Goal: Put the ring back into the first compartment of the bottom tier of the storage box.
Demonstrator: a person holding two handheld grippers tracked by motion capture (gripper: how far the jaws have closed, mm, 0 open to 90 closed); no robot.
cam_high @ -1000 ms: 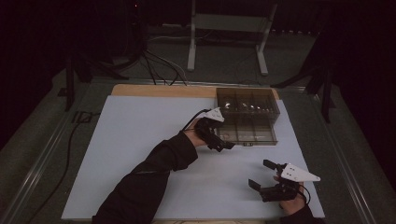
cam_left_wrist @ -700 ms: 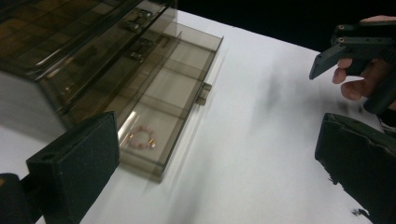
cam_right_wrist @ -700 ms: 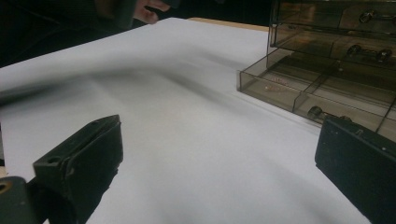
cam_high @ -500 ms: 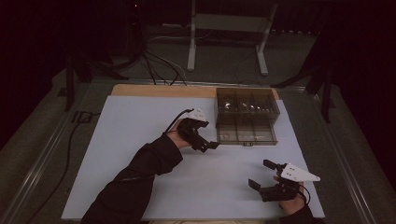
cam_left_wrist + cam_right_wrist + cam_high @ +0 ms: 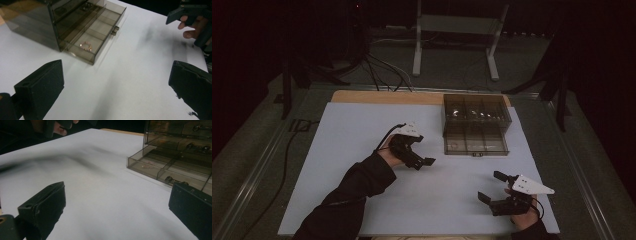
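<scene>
A smoky transparent drawer box (image 5: pixel 476 111) stands at the back right of the white table sheet, its bottom drawer (image 5: pixel 476 144) pulled out toward me. A small gold chain piece (image 5: pixel 85 46) lies in one drawer compartment, and a metal item (image 5: pixel 173 180) in another. My left gripper (image 5: pixel 422 162) hovers left of the drawer with its jaws wide apart and nothing between them (image 5: pixel 117 75). My right gripper (image 5: pixel 492 186) rests near the front right edge, open and empty (image 5: pixel 117 195), facing the box (image 5: pixel 180 142).
The white sheet (image 5: pixel 357 150) covers a wooden tabletop (image 5: pixel 377 96). A metal stand (image 5: pixel 452 30) and cables (image 5: pixel 382 70) lie on the floor beyond the table. The box's upper drawers hold small metal pieces (image 5: pixel 477 114).
My left gripper has drawn back from the open drawer, moving left across the sheet. The right gripper has stayed where it was.
</scene>
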